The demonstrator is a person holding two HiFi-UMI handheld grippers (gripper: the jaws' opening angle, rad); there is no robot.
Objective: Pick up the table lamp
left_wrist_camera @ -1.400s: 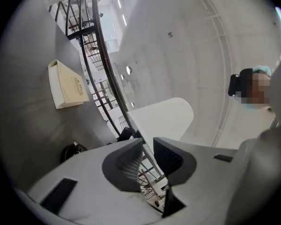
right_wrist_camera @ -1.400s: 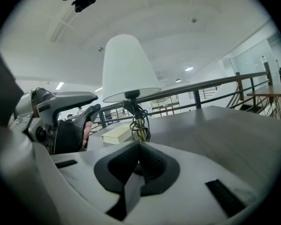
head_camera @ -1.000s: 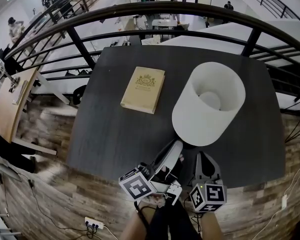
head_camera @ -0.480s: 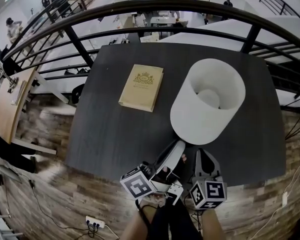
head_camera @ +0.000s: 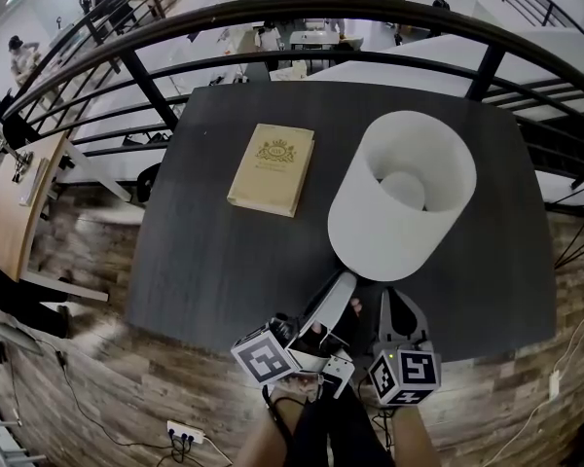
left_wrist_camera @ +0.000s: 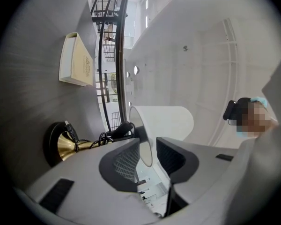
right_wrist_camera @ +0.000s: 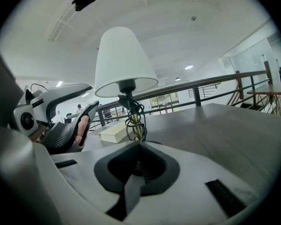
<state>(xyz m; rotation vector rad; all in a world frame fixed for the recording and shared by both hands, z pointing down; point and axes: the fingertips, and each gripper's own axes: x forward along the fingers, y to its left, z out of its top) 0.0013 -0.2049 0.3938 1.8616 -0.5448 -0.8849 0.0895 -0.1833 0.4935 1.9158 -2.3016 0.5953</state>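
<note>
Dark tabletop (head_camera: 204, 261) bears the lamp (head_camera: 404, 197) at its right, not yet lifted: the left hand-held gripper (head_camera: 343, 298) has just been spreading, shade rim between its jaws unpinched, while the right hand-held gripper (head_camera: 396, 305) is pressed together, empty.

White lampshade (head_camera: 365, 227), tan book (head_camera: 271, 169)

My left gripper (head_camera: 348, 295) and right gripper (head_camera: 395, 300) are grey, with black pads (left_wrist_camera: 124, 164) inside the fingers (left_wrist_camera: 77, 172) and black-and-white cubes (head_camera: 266, 356) behind them.
</note>
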